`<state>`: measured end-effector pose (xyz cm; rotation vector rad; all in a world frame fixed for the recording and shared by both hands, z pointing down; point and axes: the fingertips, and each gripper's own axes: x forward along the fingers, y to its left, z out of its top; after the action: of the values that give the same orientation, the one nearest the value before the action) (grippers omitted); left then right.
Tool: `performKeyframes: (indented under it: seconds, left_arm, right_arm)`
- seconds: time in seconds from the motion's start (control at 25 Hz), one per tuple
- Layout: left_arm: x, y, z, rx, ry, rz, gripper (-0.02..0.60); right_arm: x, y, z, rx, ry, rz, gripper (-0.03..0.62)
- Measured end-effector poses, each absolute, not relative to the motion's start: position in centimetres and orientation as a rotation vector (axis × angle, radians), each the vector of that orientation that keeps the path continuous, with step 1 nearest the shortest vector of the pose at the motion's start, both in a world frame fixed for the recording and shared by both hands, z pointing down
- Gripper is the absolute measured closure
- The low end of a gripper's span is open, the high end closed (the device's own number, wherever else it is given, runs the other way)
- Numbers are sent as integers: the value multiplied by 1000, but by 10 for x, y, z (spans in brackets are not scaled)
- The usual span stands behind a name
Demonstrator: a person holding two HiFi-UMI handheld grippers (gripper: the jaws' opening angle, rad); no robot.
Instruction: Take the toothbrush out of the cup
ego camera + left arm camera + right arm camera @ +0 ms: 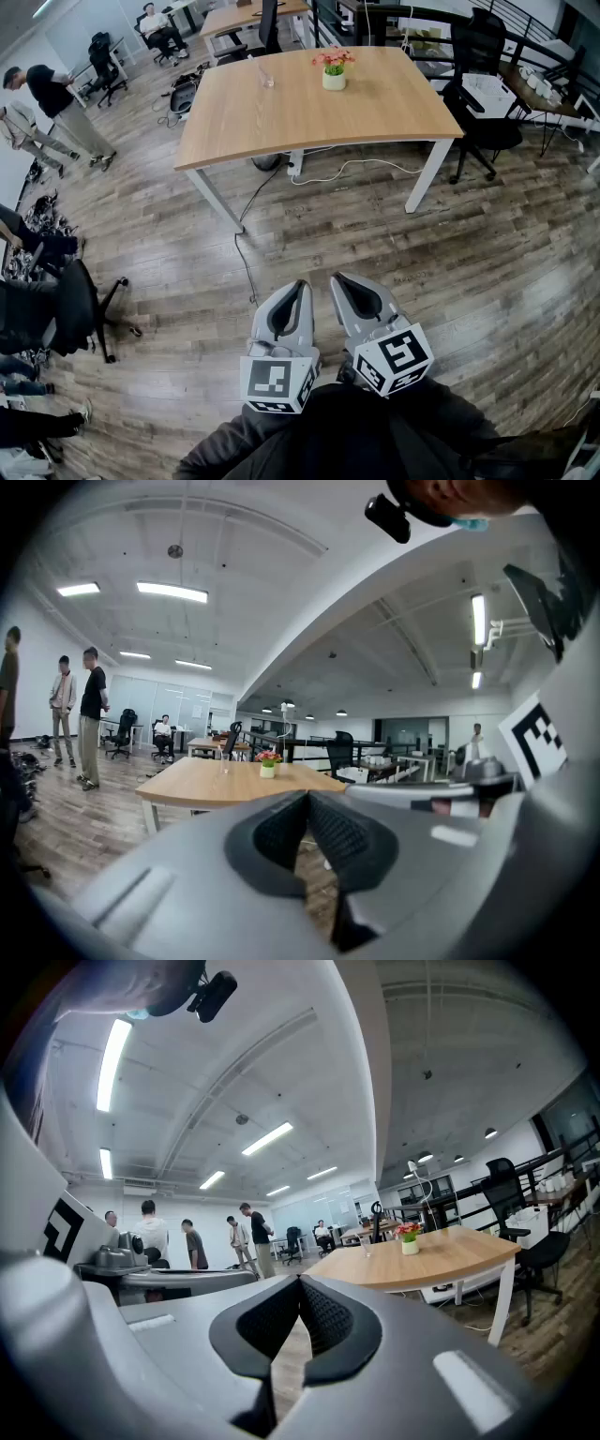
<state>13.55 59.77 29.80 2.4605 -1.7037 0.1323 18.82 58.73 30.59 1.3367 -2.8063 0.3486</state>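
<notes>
A clear cup (pixel 266 75) stands on the far side of a wooden table (pixel 309 112); I cannot make out a toothbrush in it at this distance. The cup also shows small in the left gripper view (pixel 225 763) and in the right gripper view (pixel 366 1244). Both grippers are held close to my body over the wooden floor, well short of the table. The left gripper (pixel 298 286) (pixel 307 795) has its jaws closed together with nothing between them. The right gripper (pixel 339 279) (pixel 300 1281) is likewise shut and empty.
A small pot of pink flowers (pixel 334 70) stands on the table near the cup. Cables (pixel 246 253) trail across the floor under the table. Black office chairs stand at the left (pixel 80 305) and at the table's right (pixel 478 84). Several people (pixel 52 98) stand at the far left.
</notes>
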Motion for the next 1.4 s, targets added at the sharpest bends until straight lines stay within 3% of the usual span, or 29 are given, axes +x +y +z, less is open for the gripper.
performKeyframes:
  seconds: [1.04,1.4]
  left_arm:
    - [7,458,288,2503,-1672,41,574]
    - [-8,436,303,2470,-1638,64,574]
  right_arm:
    - [57,450,293,1356,-2803,280,592]
    - [43,427,300,1356,-2779,312,592]
